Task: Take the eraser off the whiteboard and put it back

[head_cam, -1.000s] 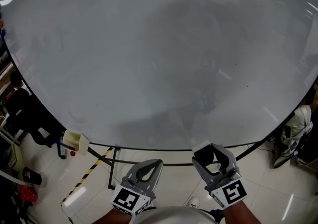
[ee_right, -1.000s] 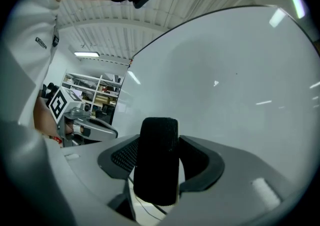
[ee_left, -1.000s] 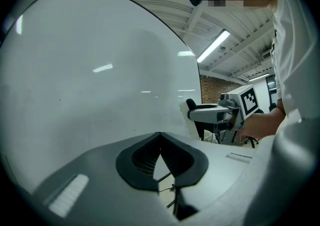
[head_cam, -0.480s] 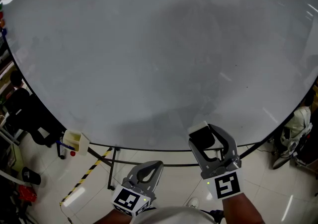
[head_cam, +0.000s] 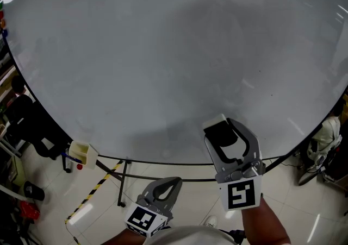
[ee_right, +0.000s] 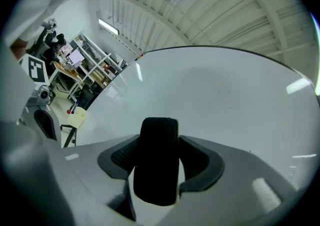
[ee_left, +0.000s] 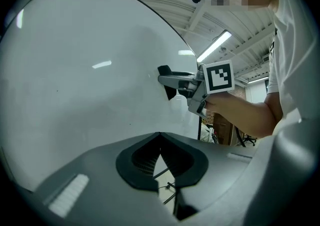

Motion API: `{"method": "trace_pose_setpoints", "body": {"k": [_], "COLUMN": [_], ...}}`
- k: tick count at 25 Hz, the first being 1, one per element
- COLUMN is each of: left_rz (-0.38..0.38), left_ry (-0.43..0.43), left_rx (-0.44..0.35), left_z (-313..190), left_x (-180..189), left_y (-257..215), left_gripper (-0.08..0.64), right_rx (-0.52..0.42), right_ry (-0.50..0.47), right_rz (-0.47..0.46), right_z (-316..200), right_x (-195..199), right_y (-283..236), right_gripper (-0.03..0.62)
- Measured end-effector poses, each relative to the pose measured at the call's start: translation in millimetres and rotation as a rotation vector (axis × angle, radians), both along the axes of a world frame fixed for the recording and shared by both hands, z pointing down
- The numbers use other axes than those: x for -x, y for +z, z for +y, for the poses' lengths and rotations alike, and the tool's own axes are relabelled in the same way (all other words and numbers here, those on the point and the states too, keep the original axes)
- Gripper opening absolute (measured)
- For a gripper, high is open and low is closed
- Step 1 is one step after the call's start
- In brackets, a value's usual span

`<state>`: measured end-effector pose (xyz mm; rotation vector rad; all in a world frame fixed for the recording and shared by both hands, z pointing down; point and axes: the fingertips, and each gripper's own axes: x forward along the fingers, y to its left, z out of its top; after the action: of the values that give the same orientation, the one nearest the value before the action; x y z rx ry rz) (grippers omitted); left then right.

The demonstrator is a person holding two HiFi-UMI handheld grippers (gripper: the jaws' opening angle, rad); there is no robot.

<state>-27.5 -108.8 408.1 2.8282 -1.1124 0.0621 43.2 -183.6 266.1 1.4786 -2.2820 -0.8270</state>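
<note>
A glossy white whiteboard [head_cam: 163, 48] fills the far view. Near its lower right, our right tongs [head_cam: 221, 131] pinch the black felt eraser [ee_right: 157, 160], likely to re-seat it; our left tongs [ee_left: 160, 142] hang pressed together, empty.

Large whiteboard [head_cam: 163, 64]: white glossy face, thin dark edge, lamp glare streaks, few tiny dark specks. Small coloured dots [head_cam: 2, 21] at far left edge. Cream box [head_cam: 82, 154] at lower left corner, pens standing in it. Black stand legs [head_cam: 124, 181] below bottom edge, resting on floor [head_cam: 54, 184]. Floor: pale shiny tiles. Yellow-black striped tape [head_cam: 93, 190] runs diagonally across tiles, beside the legs. Dark chair [head_cam: 32, 124] at left. Pale bundle [head_cam: 326, 132] at right; kind unclear.
</note>
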Motion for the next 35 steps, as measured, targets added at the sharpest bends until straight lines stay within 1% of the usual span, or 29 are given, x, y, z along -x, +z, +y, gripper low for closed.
{"method": "trace_pose_setpoints", "body": {"k": [3,8,15,18,22,26,32,35], "left_rz": [0.004,0.001,0.003,0.004,-0.006,0.008,-0.001,0.001], "left_ry": [0.010,0.010,0.002,0.005,0.011,0.009,0.012,0.012], "left_rx": [0.010,0.011,0.009,0.020,0.001,0.022,0.007,0.013], "left_z": [3,3,0,0,1,1,-1,1], "left_x": [-3,-1,3,2,1,1,0,0], "left_y": [1,5,3,5,5,5,3,4], "left_gripper": [0.017,0.017,0.017,0.017,0.017,0.017,0.017,0.017], "right_rx": [-0.041,-0.083,-0.087,-0.090,-0.091,-0.094,-0.102,-0.101], "right_ry": [0.014,0.038,0.058,0.067,0.071,0.074,0.067,0.054], "right_rz": [0.032,0.048,0.053,0.049,0.065,0.052,0.046,0.071], "right_z": [-7,-19,-30,-35,-37,-37,-36,-31], "right_x": [10,18,23,25,26,26,26,26], "right_y": [-11,-27,-41,-46,-46,-46,-46,-45], "right_gripper": [0.241,0.241,0.241,0.241,0.241,0.241,0.244,0.244]}}
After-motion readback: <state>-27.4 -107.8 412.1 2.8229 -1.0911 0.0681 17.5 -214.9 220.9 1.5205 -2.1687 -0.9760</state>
